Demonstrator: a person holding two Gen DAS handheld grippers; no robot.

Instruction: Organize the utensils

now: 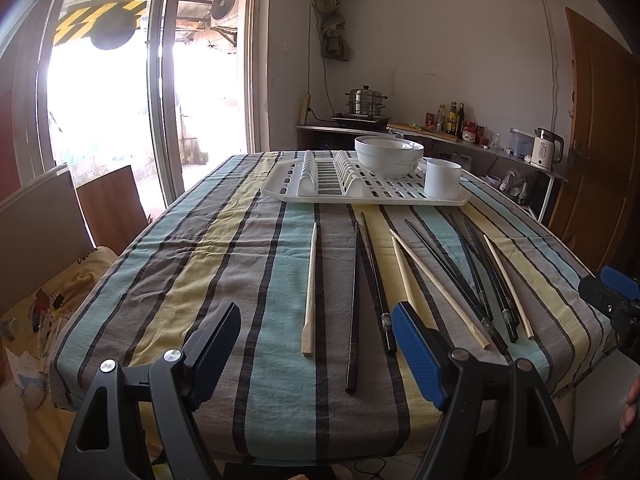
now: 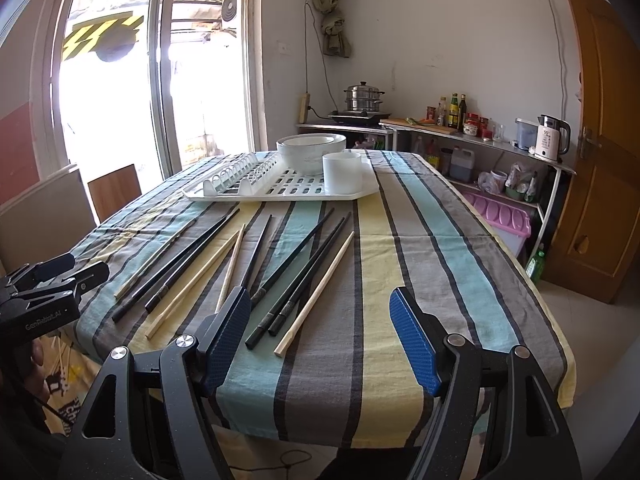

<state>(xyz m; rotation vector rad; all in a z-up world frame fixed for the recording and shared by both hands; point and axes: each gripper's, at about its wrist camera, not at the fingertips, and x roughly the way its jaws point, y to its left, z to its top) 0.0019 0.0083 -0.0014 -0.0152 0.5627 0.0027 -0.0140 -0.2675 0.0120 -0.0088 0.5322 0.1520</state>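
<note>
Several black and pale wooden chopsticks lie loose on the striped tablecloth. A wooden chopstick (image 1: 310,294) and a black chopstick (image 1: 353,308) lie just ahead of my left gripper (image 1: 316,354), which is open and empty at the table's near edge. My right gripper (image 2: 320,346) is open and empty too, with a wooden chopstick (image 2: 316,294) and black chopsticks (image 2: 296,284) ahead of it. A white drying rack (image 1: 360,192) at the far side holds stacked white bowls (image 1: 389,156) and a white cup (image 1: 442,178). The rack (image 2: 260,192) also shows in the right wrist view.
Wooden chairs (image 1: 110,204) stand at the table's left. A counter (image 2: 472,136) with a steamer pot, bottles and a kettle runs along the back wall. A brown door (image 2: 600,140) is at the right. The other gripper shows at each frame's side (image 1: 612,292) (image 2: 44,292).
</note>
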